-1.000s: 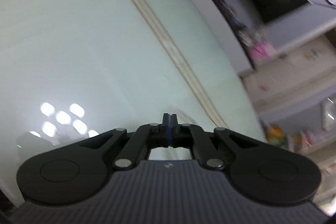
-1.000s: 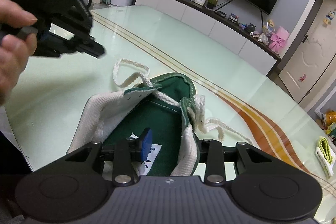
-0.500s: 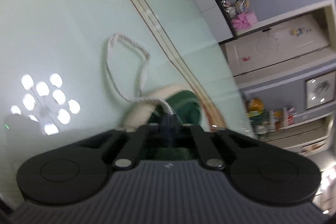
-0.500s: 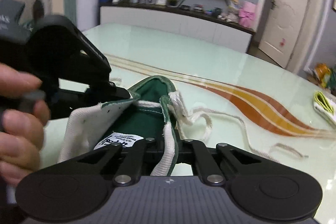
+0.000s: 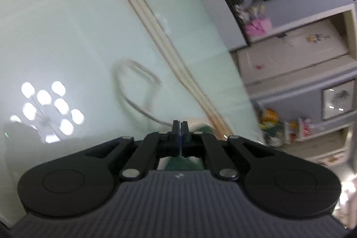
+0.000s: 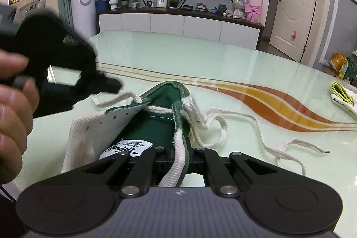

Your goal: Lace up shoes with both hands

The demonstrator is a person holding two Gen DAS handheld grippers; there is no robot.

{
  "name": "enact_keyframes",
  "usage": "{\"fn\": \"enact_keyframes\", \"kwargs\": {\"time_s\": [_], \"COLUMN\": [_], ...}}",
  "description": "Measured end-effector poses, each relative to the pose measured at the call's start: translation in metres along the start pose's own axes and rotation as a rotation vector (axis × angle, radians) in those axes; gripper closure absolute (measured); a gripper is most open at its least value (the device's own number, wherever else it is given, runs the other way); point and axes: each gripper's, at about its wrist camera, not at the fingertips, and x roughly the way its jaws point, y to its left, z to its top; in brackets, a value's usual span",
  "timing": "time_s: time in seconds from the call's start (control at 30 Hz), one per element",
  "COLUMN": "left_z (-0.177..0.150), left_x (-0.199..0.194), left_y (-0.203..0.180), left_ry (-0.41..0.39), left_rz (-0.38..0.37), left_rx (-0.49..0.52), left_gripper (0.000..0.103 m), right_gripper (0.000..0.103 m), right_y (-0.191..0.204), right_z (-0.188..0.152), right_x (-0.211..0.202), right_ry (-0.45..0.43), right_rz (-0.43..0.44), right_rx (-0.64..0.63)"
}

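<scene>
- Green canvas shoe [image 6: 156, 124] lies on the glossy pale-green table [image 6: 223, 64], heel toward the right wrist camera, toe pointing to 12 o'clock. In the left wrist view only a sliver of green shows beneath the fingers.
- Right gripper [image 6: 179, 154]: jaws pinched on the shoe's right collar edge, white binding and green canvas between them. A second ago they stood apart around the heel; half a second ago they had drawn in. The shoe now looks anchored.
- Left gripper [image 5: 179, 126]: jaws together, tips nearly touching; whether lace is caught between them I cannot tell, blur too heavy. In the right wrist view it sits smeared at 10 o'clock, its tip just beside the left lace loop, with the person's hand [image 6: 11, 113] around it.
- Change in the left view: bare table a second ago, then the lace loop [image 5: 136, 86] came in; now the loop lies at 11 o'clock from the tips, blurred by motion.
- Judgement: one tool holds, the other is going for lace. Threading not begun; most eyelets on the left flap [image 6: 120, 115] stand empty.
- Materials: lace [image 6: 263, 137] is flat woven cotton, white, limp, trailing to 3 o'clock and ending in a small dark aglet. Canvas is soft; the flap folds open. White lining, printed tongue label [image 6: 127, 147]. Table hard, reflective, with orange curved stripes.
</scene>
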Motion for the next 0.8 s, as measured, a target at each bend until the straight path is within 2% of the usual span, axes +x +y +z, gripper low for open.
{"fn": "enact_keyframes", "kwargs": {"time_s": [0.07, 0.17, 0.27, 0.3, 0.33, 0.4, 0.5, 0.6, 0.7, 0.77, 0.8], "left_z": [-0.004, -0.011, -0.009, -0.007, -0.005, -0.003, 0.002, 0.003, 0.008, 0.012, 0.013], "left_x": [0.010, 0.014, 0.024, 0.025, 0.025, 0.025, 0.032, 0.032, 0.031, 0.032, 0.036], "left_y": [-0.003, 0.003, -0.003, -0.006, -0.006, -0.007, -0.012, -0.014, -0.010, -0.006, -0.005], "left_ry": [0.033, 0.061, 0.027, 0.012, 0.003, -0.004, -0.012, -0.012, 0.014, 0.030, 0.035], "left_rz": [0.038, 0.057, 0.073, 0.081, 0.088, 0.089, 0.099, 0.110, 0.099, 0.086, 0.089], "left_rx": [-0.010, -0.021, 0.008, 0.022, 0.026, 0.028, 0.045, 0.056, 0.011, -0.028, -0.032], "left_gripper": [0.097, 0.096, 0.095, 0.090, 0.078, 0.065, 0.061, 0.061, 0.060, 0.055, 0.049], "right_gripper": [0.099, 0.099, 0.099, 0.099, 0.099, 0.099, 0.099, 0.099, 0.099, 0.098, 0.098], "right_y": [0.000, -0.002, -0.005, -0.005, -0.005, -0.006, -0.007, -0.007, -0.006, -0.006, -0.006], "right_z": [0.000, -0.001, 0.000, 0.001, 0.001, 0.001, 0.002, 0.002, 0.002, 0.002, 0.002], "right_x": [0.001, 0.001, 0.003, 0.003, 0.003, 0.003, 0.003, 0.004, 0.004, 0.003, 0.004], "right_ry": [-0.001, -0.001, 0.003, 0.005, 0.006, 0.009, 0.010, 0.014, 0.013, 0.011, 0.010], "right_rz": [0.001, 0.008, 0.017, 0.021, 0.023, 0.029, 0.035, 0.040, 0.039, 0.038, 0.038], "right_rx": [0.000, -0.003, 0.000, 0.000, 0.000, -0.001, -0.003, 0.000, -0.003, -0.007, -0.009]}}
